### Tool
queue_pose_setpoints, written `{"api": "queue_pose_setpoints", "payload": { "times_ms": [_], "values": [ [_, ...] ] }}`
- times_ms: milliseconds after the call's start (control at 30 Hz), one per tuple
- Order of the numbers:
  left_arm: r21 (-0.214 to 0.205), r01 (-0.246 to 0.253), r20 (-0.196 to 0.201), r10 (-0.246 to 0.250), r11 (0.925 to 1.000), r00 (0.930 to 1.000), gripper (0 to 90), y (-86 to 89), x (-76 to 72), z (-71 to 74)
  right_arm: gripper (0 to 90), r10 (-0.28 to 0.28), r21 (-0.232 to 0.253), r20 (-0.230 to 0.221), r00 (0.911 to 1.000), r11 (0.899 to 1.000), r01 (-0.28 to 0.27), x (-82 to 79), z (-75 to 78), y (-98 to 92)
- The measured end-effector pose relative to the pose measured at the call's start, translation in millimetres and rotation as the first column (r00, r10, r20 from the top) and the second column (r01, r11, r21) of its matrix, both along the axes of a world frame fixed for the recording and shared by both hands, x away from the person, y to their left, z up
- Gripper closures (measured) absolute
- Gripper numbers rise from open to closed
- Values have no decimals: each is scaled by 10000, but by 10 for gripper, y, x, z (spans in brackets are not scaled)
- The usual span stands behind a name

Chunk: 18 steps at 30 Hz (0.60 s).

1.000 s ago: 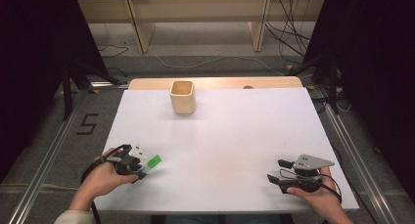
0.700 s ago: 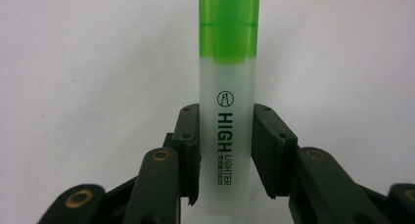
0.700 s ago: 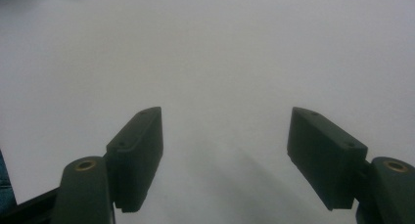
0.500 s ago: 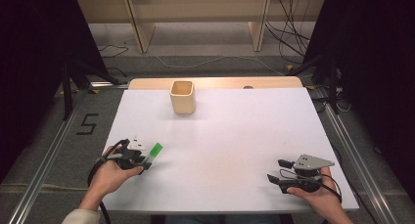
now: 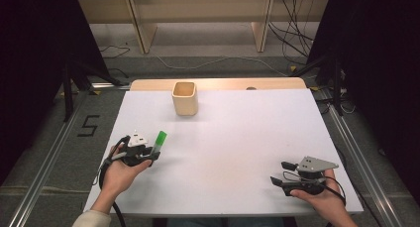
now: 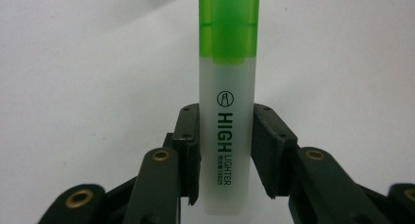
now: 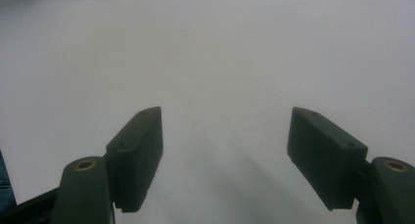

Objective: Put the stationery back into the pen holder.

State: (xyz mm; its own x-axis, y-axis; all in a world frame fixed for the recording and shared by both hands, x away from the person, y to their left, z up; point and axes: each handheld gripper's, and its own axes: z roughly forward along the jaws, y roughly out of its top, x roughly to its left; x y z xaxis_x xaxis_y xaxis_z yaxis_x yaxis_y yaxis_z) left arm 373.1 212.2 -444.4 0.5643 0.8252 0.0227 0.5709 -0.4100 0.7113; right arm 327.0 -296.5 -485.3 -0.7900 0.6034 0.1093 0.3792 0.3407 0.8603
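A green highlighter (image 6: 228,101) is clamped between the jaws of the left gripper (image 5: 148,155), its white barrel pinched on both sides and its long axis running straight out along the jaws, green cap foremost. In the high view the highlighter (image 5: 159,141) is seen at the near left of the white table (image 5: 247,138), cap end directed up and away towards the wooden cup (image 5: 185,98), which stands open-mouthed near the far edge, well apart. No object lies between pen and cup. The cup is judged the likely destination, the left hand being the nearer one. The right gripper (image 5: 281,172) is held at the near right corner, jaws spread wide and empty.
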Motion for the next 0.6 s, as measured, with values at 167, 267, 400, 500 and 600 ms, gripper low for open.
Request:
{"api": "queue_pose_setpoints", "payload": {
  "times_ms": [167,267,400,500,600],
  "values": [
    [-316,-352,278,361,9989,9990,661,-46,28,10,299,16,-6,23,10000,10000,-16,1,1,0],
    [-458,-436,456,457,9980,9979,661,-71,46,26,299,36,10,28,10000,10000,-36,3,0,2],
    [-662,-515,552,551,9965,9970,661,-103,68,37,298,42,15,27,10000,10000,-42,4,0,1],
    [-776,-582,705,637,9953,9955,661,-128,87,46,299,38,14,15,10000,10000,-38,3,0,1],
    [-830,-499,666,555,9953,9962,662,-148,114,55,299,30,21,40,10000,10000,-30,4,0,0]
  ]
}}
